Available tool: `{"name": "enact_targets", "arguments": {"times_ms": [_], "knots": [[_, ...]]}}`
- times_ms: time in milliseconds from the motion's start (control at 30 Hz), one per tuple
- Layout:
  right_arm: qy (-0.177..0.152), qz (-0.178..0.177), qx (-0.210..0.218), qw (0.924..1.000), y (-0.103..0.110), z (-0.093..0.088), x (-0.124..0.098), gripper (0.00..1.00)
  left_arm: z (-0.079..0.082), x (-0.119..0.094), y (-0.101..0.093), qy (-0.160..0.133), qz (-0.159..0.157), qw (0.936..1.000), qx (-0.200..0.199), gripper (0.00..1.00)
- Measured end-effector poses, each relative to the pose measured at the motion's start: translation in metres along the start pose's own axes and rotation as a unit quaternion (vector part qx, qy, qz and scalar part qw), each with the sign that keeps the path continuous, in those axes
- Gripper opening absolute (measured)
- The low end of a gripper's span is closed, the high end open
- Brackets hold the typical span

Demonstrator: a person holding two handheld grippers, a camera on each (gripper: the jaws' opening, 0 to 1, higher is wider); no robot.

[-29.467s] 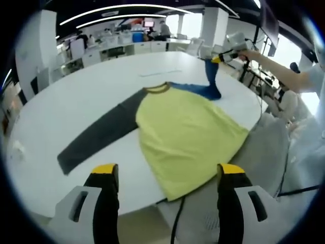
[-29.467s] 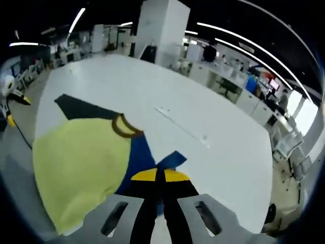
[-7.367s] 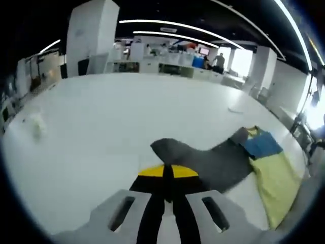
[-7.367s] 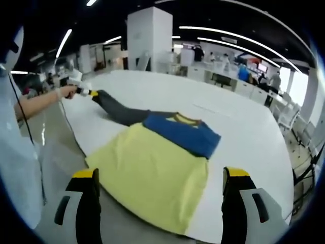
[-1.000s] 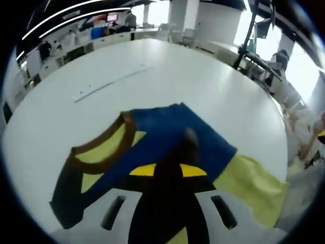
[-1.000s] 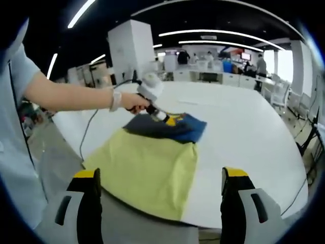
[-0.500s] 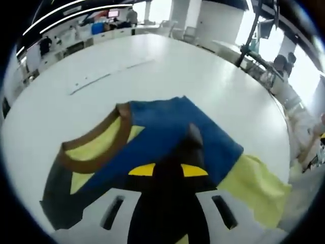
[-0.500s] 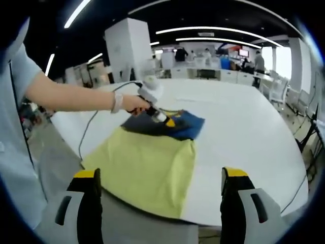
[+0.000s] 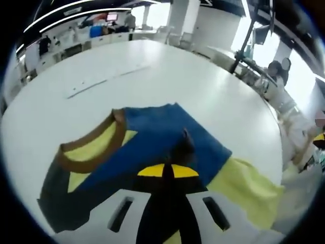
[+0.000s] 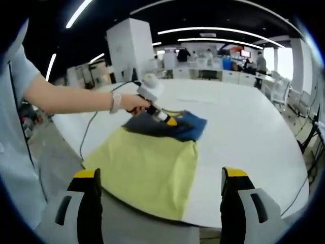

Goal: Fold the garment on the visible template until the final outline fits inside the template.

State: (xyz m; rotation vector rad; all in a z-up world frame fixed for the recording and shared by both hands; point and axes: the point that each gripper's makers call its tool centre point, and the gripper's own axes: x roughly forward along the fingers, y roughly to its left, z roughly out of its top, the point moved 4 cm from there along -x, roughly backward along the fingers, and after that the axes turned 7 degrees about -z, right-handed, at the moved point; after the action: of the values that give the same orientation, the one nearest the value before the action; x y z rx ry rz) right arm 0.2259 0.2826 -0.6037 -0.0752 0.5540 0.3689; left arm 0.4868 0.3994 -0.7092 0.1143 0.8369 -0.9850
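Left tongs [image 9: 168,171] pinch garment [image 9: 157,137]; right tongs [image 10: 159,175] hover apart.

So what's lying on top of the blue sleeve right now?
The dark grey sleeve lies across the blue sleeve, pinched in the shut left gripper. Under the blue sleeve is the yellow shirt body; the part it covers is hidden.
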Motion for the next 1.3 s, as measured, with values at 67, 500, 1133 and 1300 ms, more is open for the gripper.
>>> {"name": "enact_targets", "arguments": {"times_ms": [67, 500, 1133, 1300], "knots": [[-0.001, -0.001, 0.000, 1.0000, 0.000, 0.000, 0.000, 0.97, -0.001, -0.002, -0.008, -0.002, -0.007, 1.0000, 0.004, 0.00], [-0.004, 0.007, -0.006, 0.9999, 0.005, 0.001, 0.000, 0.97, 0.001, -0.004, -0.050, -0.018, -0.051, 0.9982, 0.027, 0.00], [-0.003, 0.002, -0.003, 1.0000, 0.003, -0.004, -0.005, 0.97, -0.014, 0.021, -0.073, 0.018, -0.079, 0.9954, 0.052, 0.03], [-0.002, 0.002, -0.003, 1.0000, 0.003, -0.004, -0.004, 0.97, -0.014, 0.019, -0.078, 0.017, -0.085, 0.9948, 0.054, 0.06]]}}
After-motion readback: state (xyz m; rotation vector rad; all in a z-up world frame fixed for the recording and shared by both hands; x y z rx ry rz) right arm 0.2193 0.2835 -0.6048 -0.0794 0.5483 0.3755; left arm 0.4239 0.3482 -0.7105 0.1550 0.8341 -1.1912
